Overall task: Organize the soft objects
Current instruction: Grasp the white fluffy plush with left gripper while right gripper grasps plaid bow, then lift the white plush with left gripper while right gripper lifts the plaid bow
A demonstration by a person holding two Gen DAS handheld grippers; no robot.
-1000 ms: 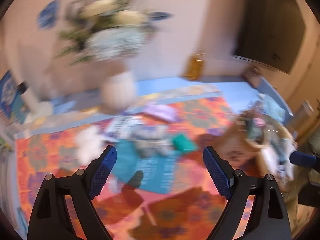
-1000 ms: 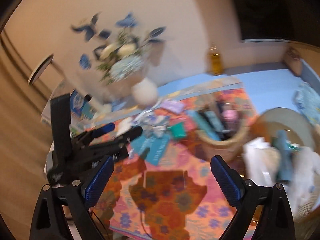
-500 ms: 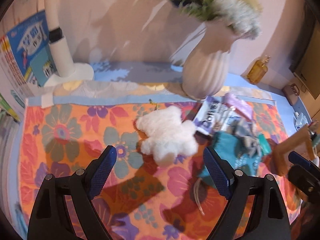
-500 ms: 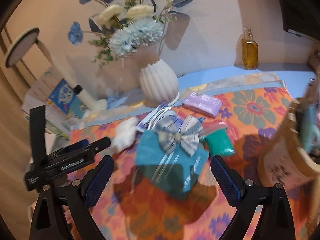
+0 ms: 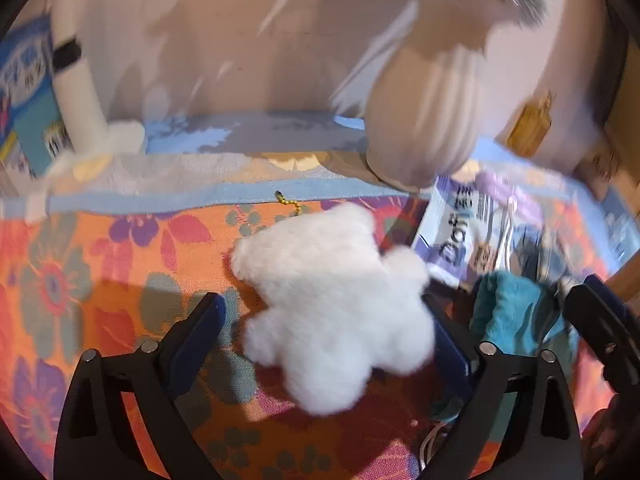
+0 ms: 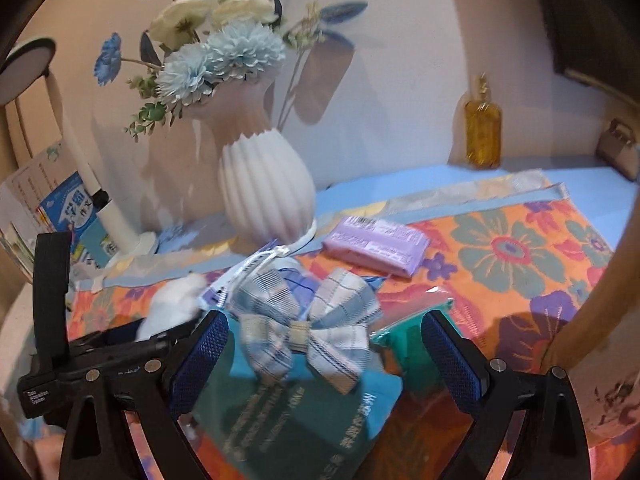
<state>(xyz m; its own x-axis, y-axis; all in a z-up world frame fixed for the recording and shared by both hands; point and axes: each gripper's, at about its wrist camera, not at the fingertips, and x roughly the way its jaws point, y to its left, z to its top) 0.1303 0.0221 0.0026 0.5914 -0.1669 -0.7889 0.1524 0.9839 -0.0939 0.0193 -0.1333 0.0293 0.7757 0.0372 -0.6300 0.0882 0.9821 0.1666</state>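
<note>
A white fluffy plush toy (image 5: pixel 332 300) with a small bead chain lies on the orange flowered cloth (image 5: pixel 100 272). My left gripper (image 5: pixel 332 336) is open, its jaws on either side of the plush, not closed on it. In the right wrist view a plaid fabric bow (image 6: pixel 304 320) lies on a teal towel (image 6: pixel 304 412). My right gripper (image 6: pixel 324 356) is open, its jaws on either side of the bow. The plush (image 6: pixel 168 308) and the left gripper's body (image 6: pixel 92 360) show at the left there.
A white ribbed vase (image 6: pixel 266 192) with flowers stands behind the objects. A purple packet (image 6: pixel 376 244), a green packet (image 6: pixel 408 340), an amber bottle (image 6: pixel 482 128), a white lamp base (image 5: pixel 80 92) and a brown basket wall (image 6: pixel 596 320) surround the work area.
Both grippers have moved forward and down: the left one onto the white plush, the right one onto the plaid bow. Both stay open.
</note>
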